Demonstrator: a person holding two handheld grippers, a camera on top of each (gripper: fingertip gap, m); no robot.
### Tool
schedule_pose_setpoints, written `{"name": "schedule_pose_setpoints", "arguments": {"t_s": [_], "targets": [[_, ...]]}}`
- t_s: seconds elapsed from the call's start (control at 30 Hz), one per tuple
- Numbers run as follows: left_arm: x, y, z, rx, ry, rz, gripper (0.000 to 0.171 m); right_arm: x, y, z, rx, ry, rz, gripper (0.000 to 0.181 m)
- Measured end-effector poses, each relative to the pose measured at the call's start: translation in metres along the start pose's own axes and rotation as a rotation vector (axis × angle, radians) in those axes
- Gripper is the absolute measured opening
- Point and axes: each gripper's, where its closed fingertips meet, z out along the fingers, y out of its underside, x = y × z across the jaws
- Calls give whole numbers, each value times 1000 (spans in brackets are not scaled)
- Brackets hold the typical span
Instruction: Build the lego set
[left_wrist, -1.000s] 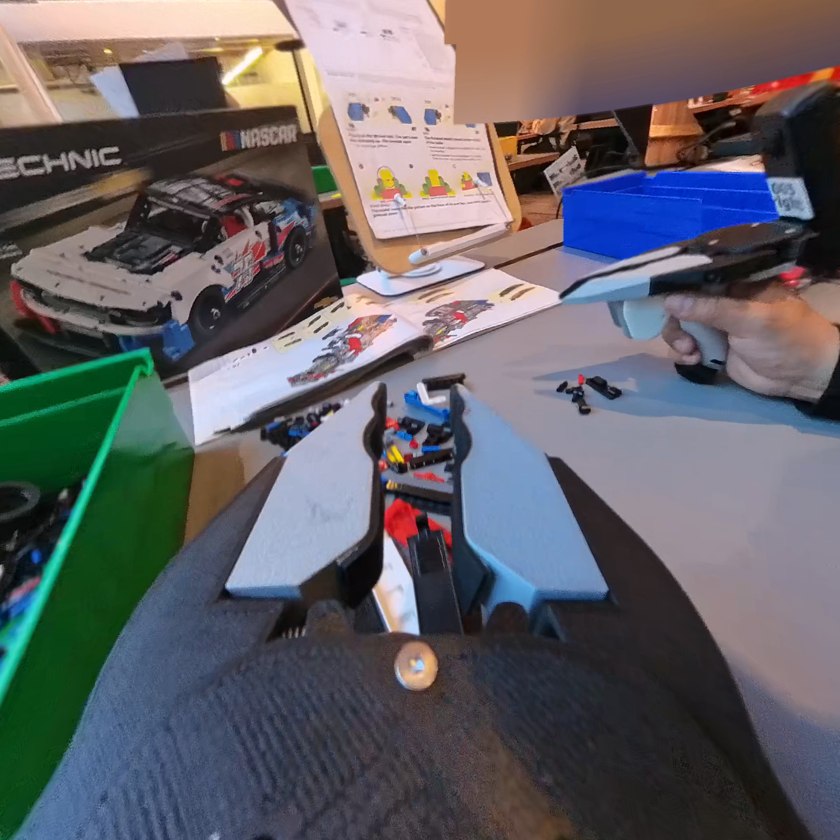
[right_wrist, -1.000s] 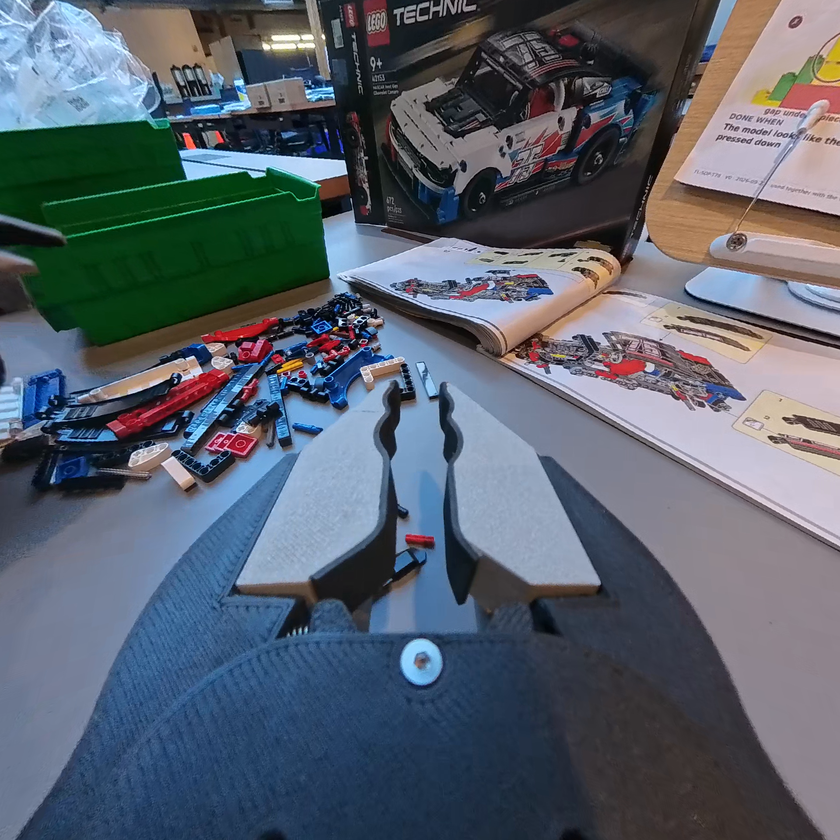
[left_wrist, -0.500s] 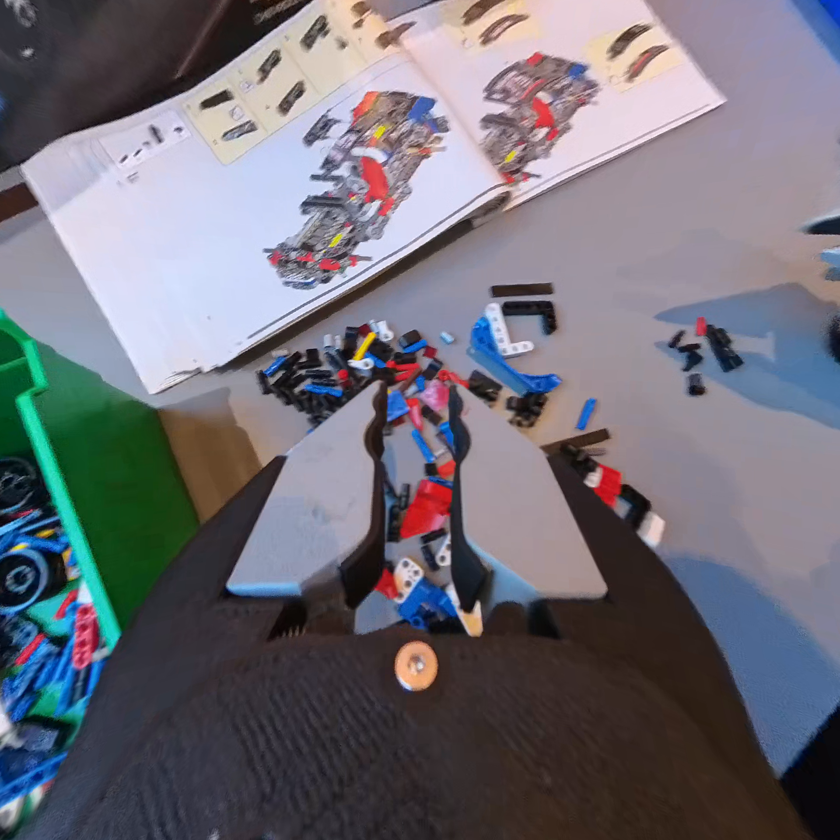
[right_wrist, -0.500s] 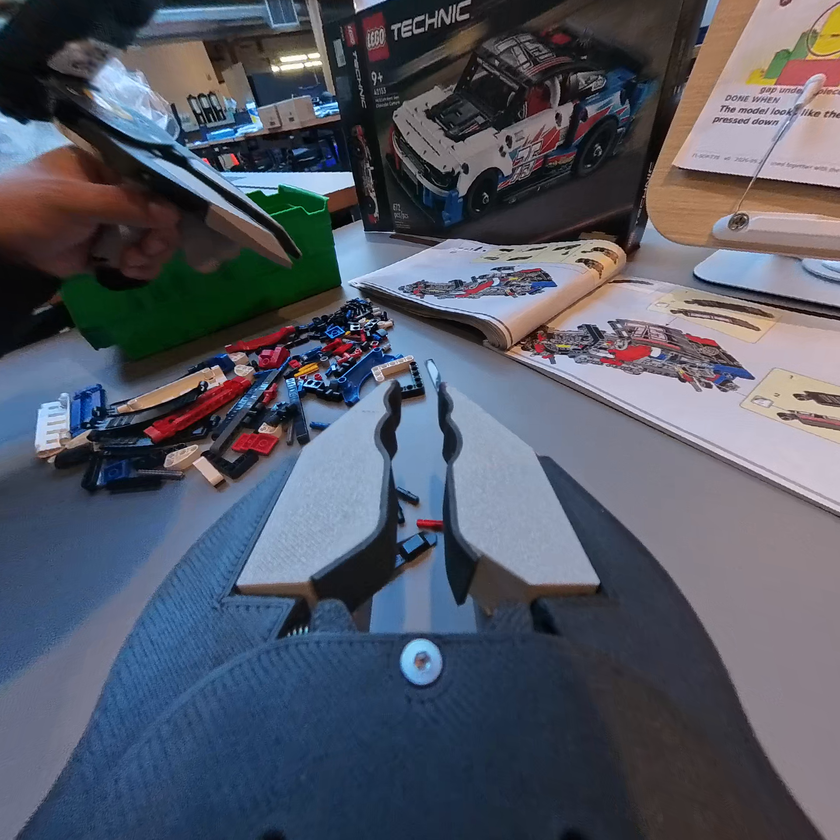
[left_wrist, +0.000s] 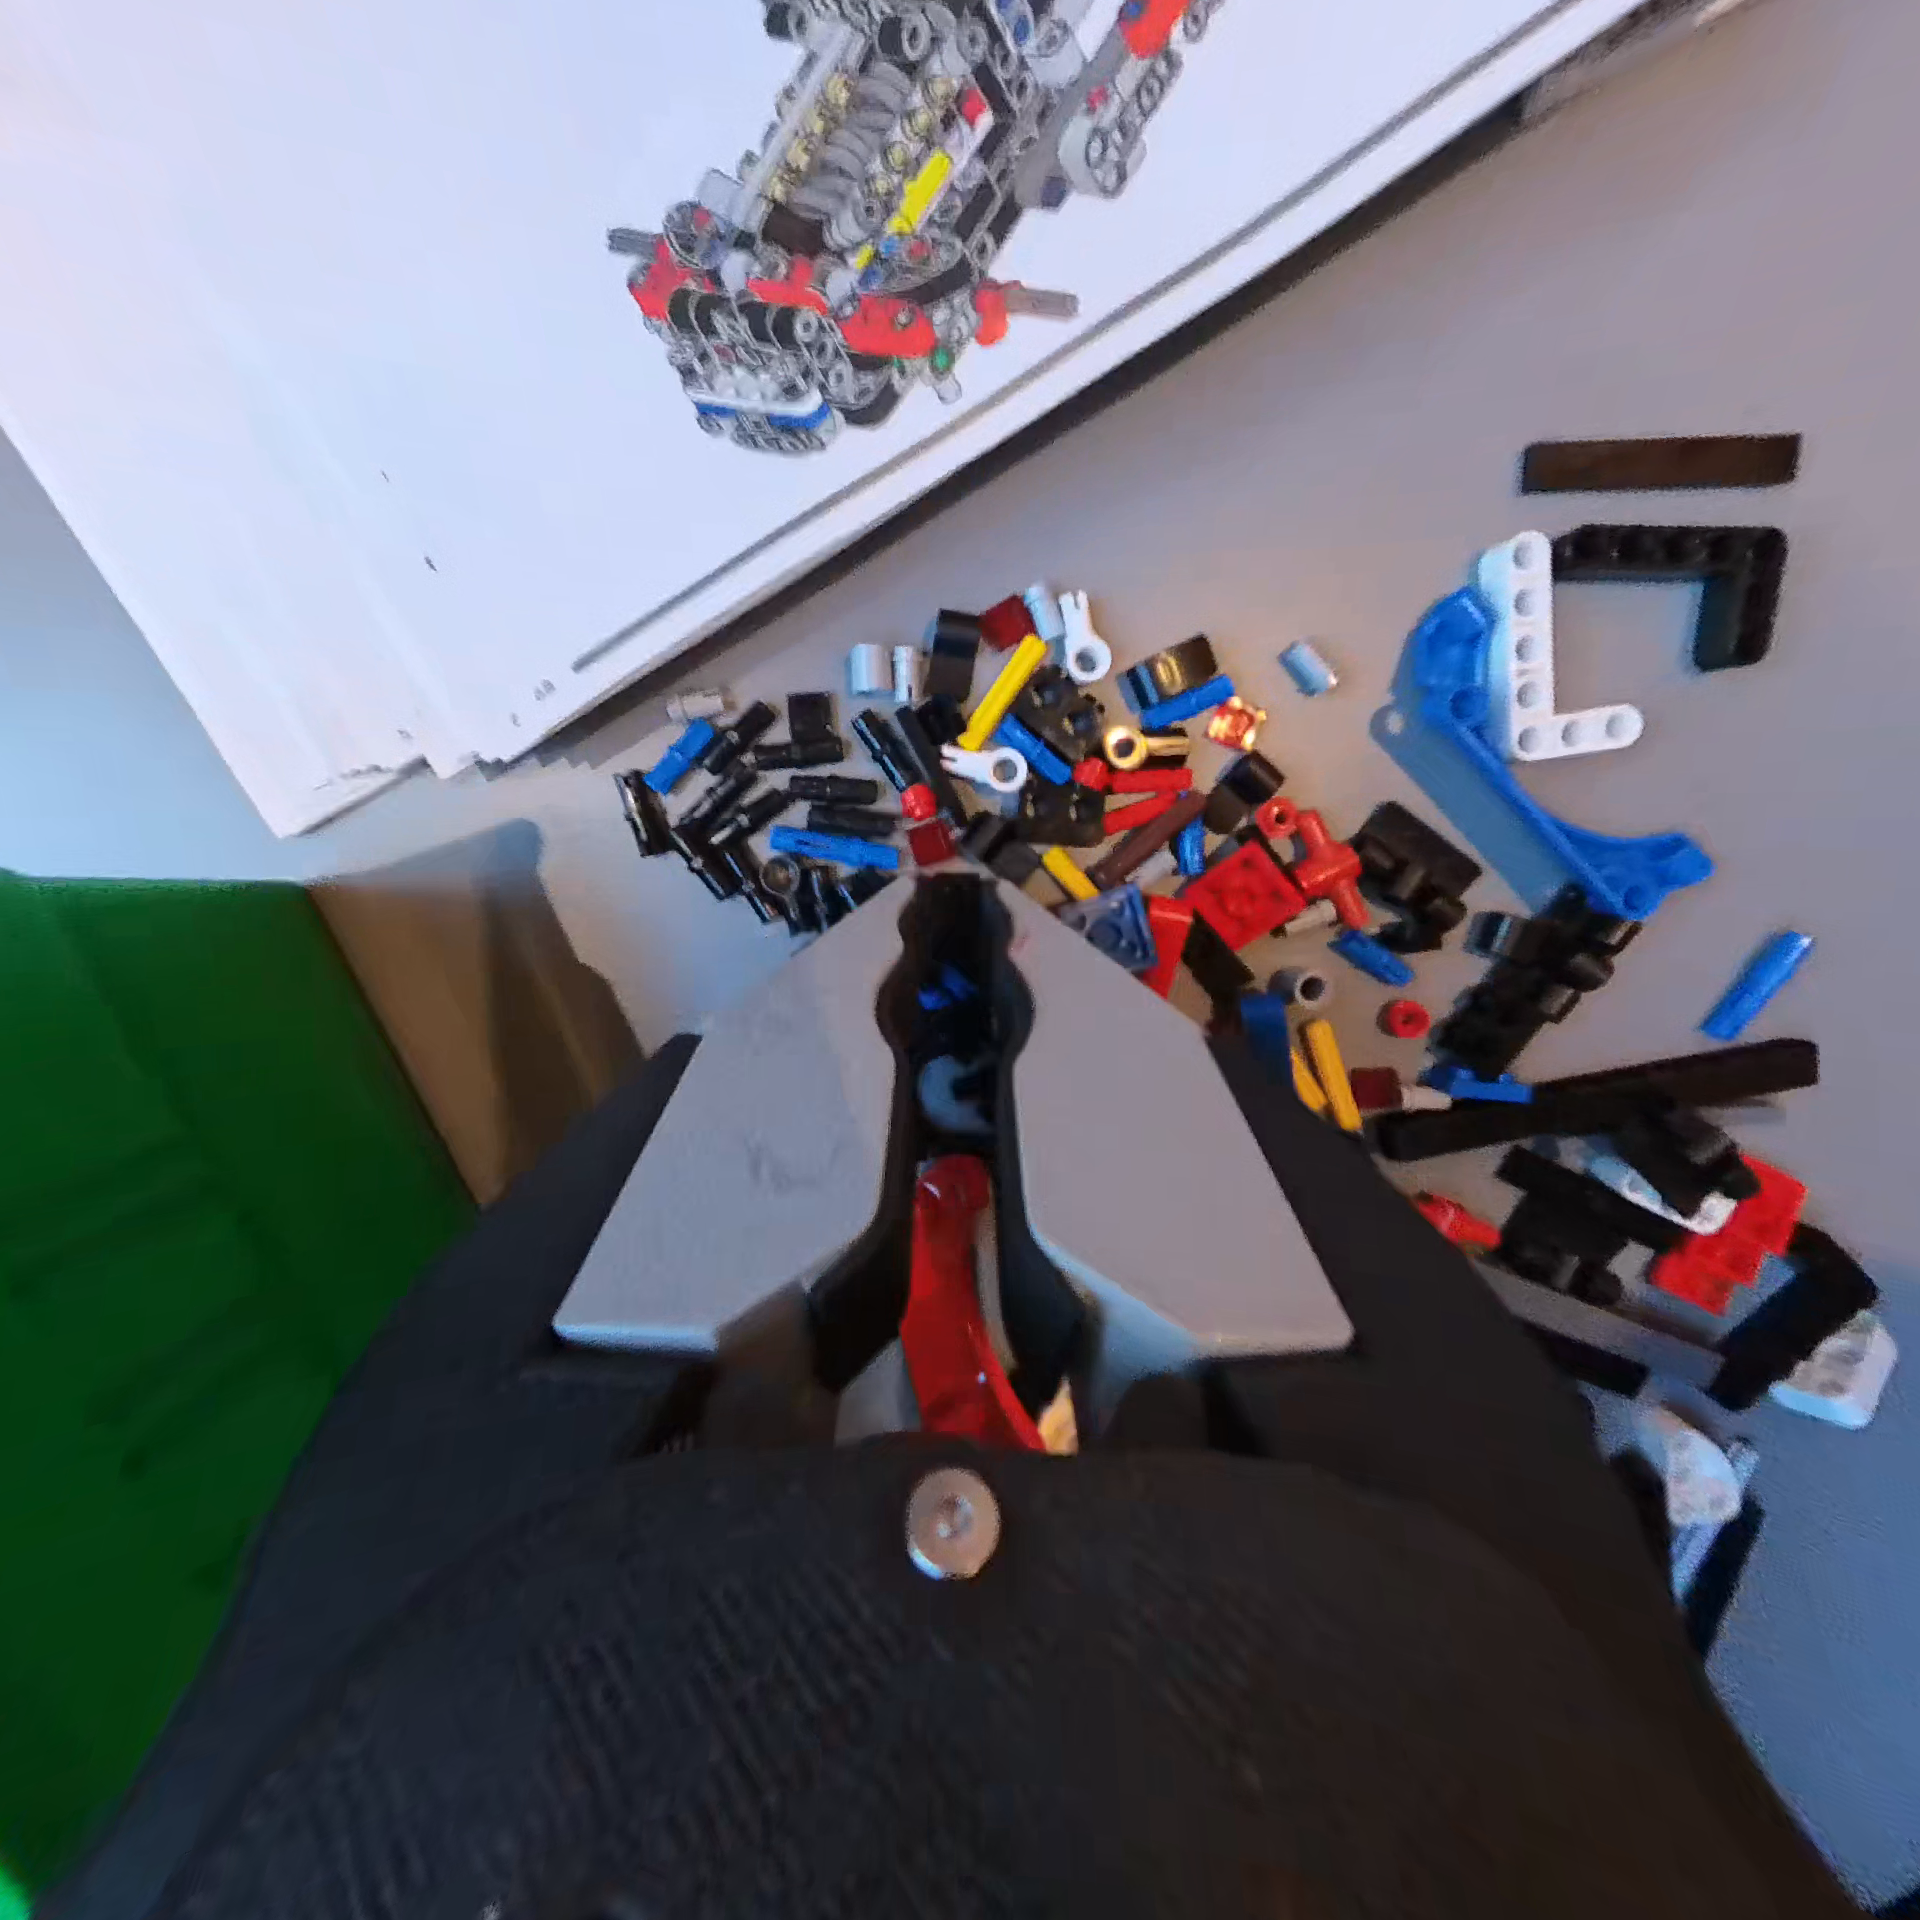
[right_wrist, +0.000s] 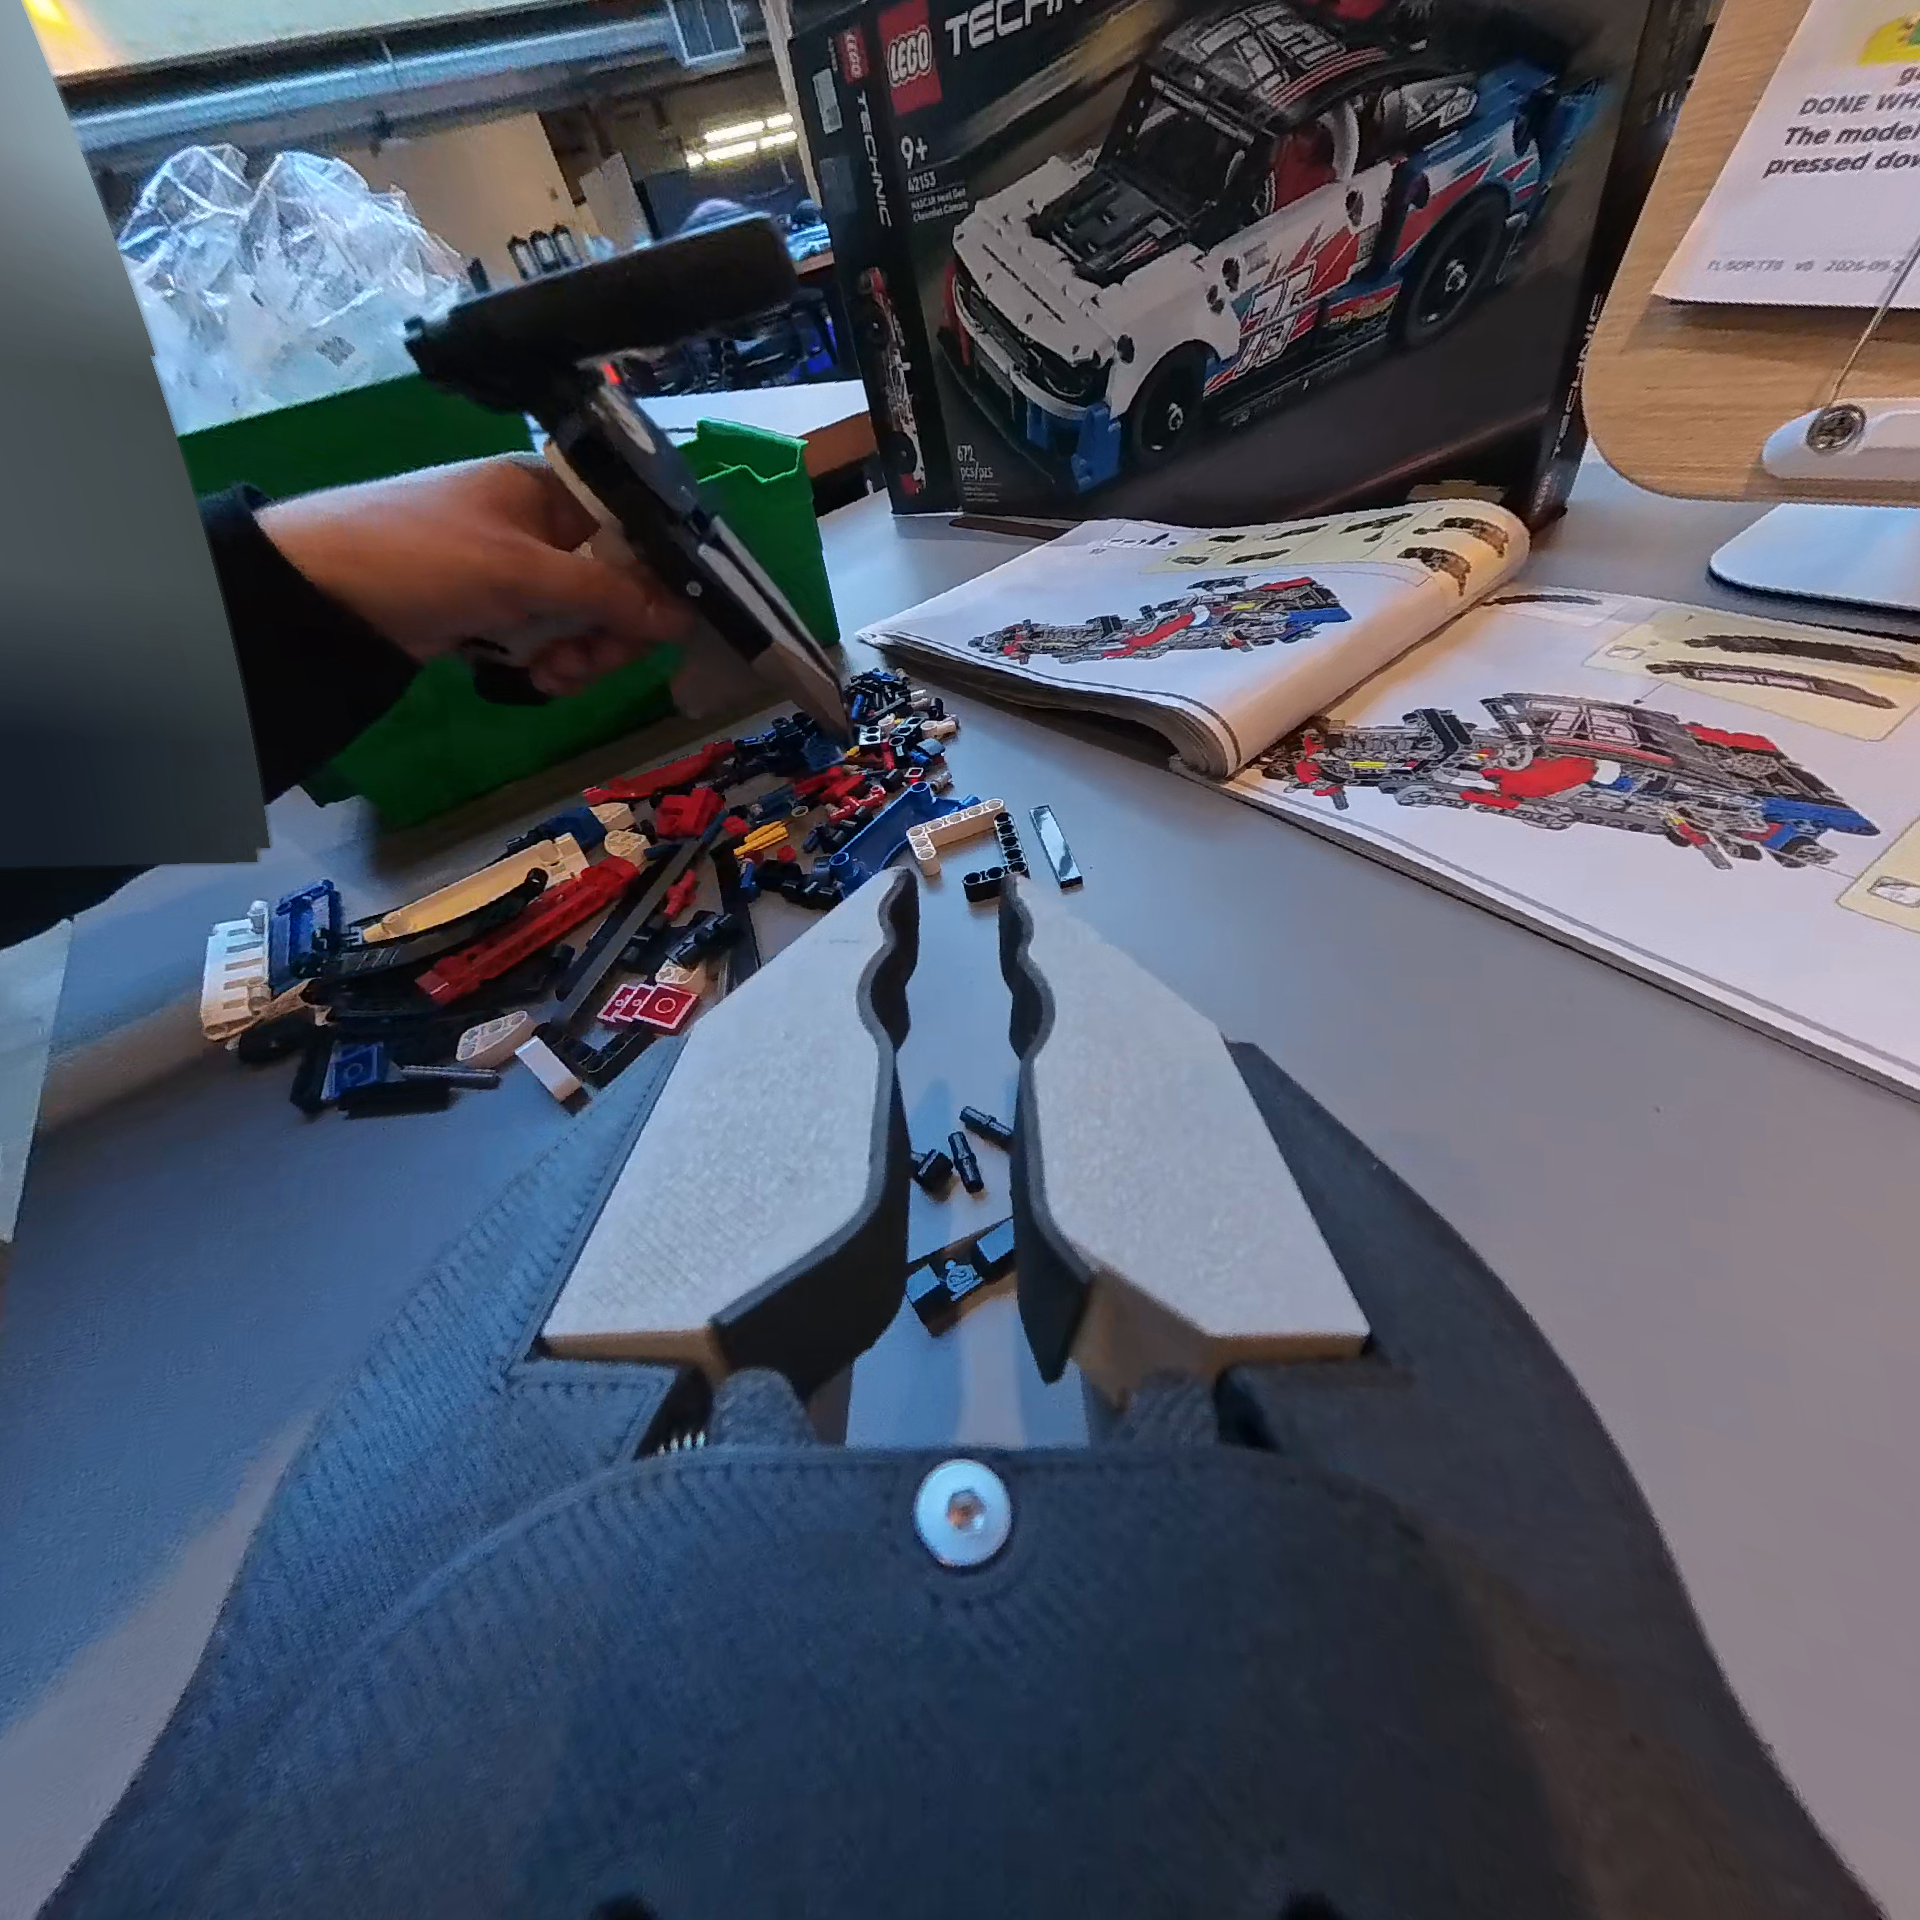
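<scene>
A pile of loose lego pieces (left_wrist: 1039, 769) in black, red, blue, yellow and white lies on the grey table beside the open instruction booklet (left_wrist: 416, 312). My left gripper (left_wrist: 940, 881) points steeply down with its tips together at the near edge of the pile, by a small red piece (left_wrist: 928, 842). I cannot tell whether anything is pinched. In the right wrist view the left gripper (right_wrist: 836, 722) touches the far end of the pile (right_wrist: 644, 894). My right gripper (right_wrist: 958, 894) is open and empty, low over several small black pins (right_wrist: 961, 1153).
A green bin (left_wrist: 156, 1143) stands left of the pile, also in the right wrist view (right_wrist: 769, 499). The set's box (right_wrist: 1247, 260) stands behind the booklet (right_wrist: 1195, 623). A wooden stand (right_wrist: 1683, 395) is at the far right. Clear plastic bags (right_wrist: 281, 270) lie behind the bin. Tip to tip, the grippers are about 25 cm apart.
My left gripper has tipped down and dropped onto the pile, and its fingers have closed. The right gripper has stayed open and has hardly moved.
</scene>
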Motion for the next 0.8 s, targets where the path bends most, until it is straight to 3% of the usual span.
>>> {"name": "schedule_pose_setpoints", "arguments": {"t_s": [0.17, 0.47, 0.6, 0.8], "targets": [[15, 10, -11, -8, 62, 13, 5, -1, 0, 0, 2, -20, 25, 11], [-15, -17, -56, 148, -42, -38, 16, -1, 1, 1, -1, -16, 20, 11], [-12, -11, -70, 213, -44, -82, 18, 0, -3, -2, 17, -8, 16, 10], [-13, 6, -69, 175, -82, -78, 19, -5, 2, 3, -9, -20, -3, 10]]}}
